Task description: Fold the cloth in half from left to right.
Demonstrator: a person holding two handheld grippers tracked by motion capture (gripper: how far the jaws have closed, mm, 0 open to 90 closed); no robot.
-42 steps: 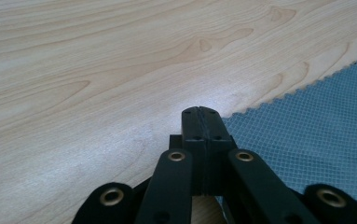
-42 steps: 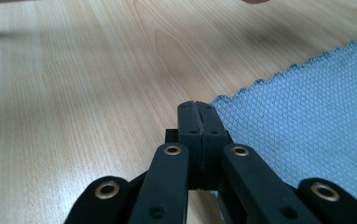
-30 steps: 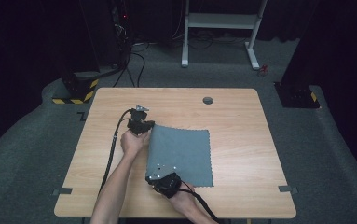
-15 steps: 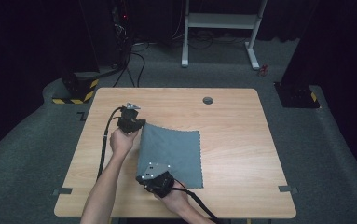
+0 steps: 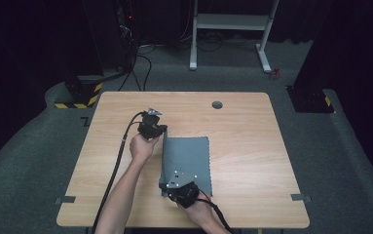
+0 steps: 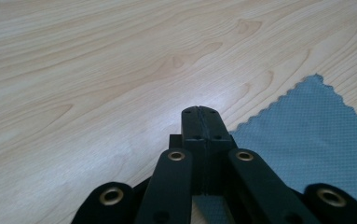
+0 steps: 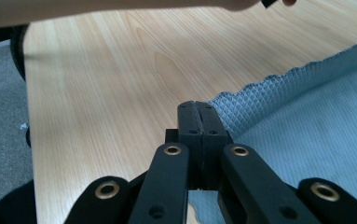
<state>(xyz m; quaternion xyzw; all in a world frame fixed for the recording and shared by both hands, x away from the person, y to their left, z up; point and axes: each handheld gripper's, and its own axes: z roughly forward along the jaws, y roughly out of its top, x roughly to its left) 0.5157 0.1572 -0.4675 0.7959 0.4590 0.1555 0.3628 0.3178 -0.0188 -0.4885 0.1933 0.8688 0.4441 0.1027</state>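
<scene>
On the light wooden counter (image 5: 252, 146) a grey-blue cloth (image 5: 189, 158) lies a little left of the middle, its right part flat on the wood and its left edge lifted off the surface into a raised fold that runs from far to near. At the far left corner of the cloth the left claw (image 5: 158, 130) is clenched on the fabric, with the person's left hand (image 5: 141, 147) just behind it and its black cable (image 5: 120, 151) trailing down the left side of the counter toward the near edge. In the left gripper view the two black jaws of this claw (image 6: 200, 112) stand pressed together with no gap, and the cloth (image 6: 306, 135) with its zigzag-cut edge runs out from beneath them to the right over bare wood grain (image 6: 97, 70). At the near left corner of the cloth the right claw (image 5: 166, 187) is clenched on the fabric too, carrying a grey three-cornered plate (image 5: 177, 179) on top, with the right hand (image 5: 196, 207) close to the near edge of the counter. In the right gripper view its jaws (image 7: 198, 108) are likewise pressed together, and the cloth (image 7: 306, 140) rises from them in a lifted, waffle-textured fold (image 7: 278, 88) stretching away to the far right, where the left forearm (image 7: 97, 9) crosses the top. Farther right on the counter, well apart from the cloth, a small round dark grommet (image 5: 217, 104) sits near the far edge.
</scene>
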